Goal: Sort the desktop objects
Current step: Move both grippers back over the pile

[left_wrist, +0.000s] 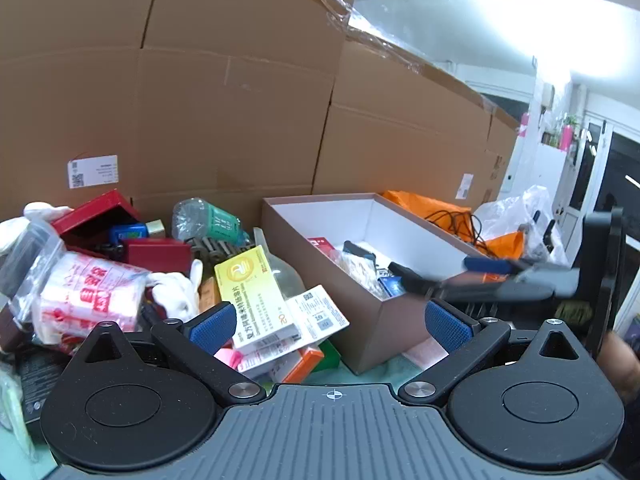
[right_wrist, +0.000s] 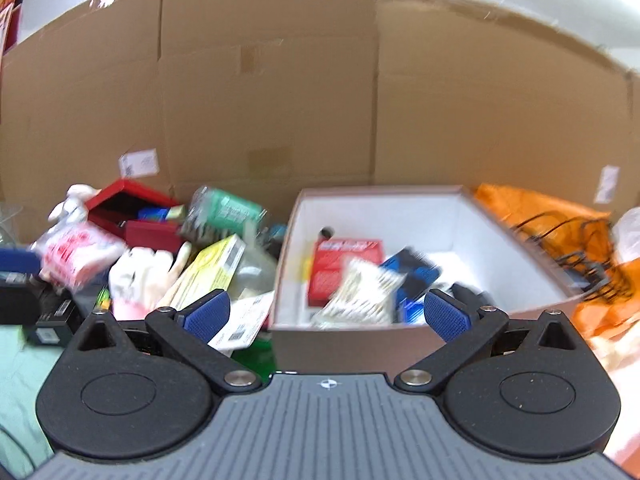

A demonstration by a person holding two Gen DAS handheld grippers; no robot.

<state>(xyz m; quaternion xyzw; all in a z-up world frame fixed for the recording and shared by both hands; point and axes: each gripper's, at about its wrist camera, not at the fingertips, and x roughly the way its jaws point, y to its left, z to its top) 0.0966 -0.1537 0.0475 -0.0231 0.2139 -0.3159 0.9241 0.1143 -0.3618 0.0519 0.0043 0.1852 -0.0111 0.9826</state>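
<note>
The brown box (left_wrist: 384,312) with its white inside sits open on the table, and I take it as my landmark. Inside it lie a red packet (right_wrist: 346,268), a bag of cotton swabs (right_wrist: 360,298) leaning over that packet's lower edge, and a blue-and-black item (right_wrist: 414,272) just right of the swabs. The right-wrist view is blurred, so I cannot read any labels there.

Left of the box is the unsorted heap. Nearest the box wall, a yellow medicine carton (left_wrist: 256,296) lies tilted on a white carton with a printed code (left_wrist: 320,314), which touches the box's near-left corner. Behind the yellow carton stands a clear bottle (left_wrist: 282,272), and farther back a crumpled green-labelled bottle (left_wrist: 208,220). A white glove (left_wrist: 176,292) lies left of the yellow carton, beside a bag of red-printed wrappers (left_wrist: 88,296). At the back of the heap an open red case (left_wrist: 96,220) leans against the cardboard wall (left_wrist: 224,104).

Right of the box, an orange bag (right_wrist: 560,232) holds a tangle of black cable (right_wrist: 576,240).

My left hand-held gripper (left_wrist: 334,322) is spread wide, holding nothing, over the box's near-left corner. My right hand-held gripper (right_wrist: 328,316) is also spread wide and holding nothing, in front of the box's near wall.
</note>
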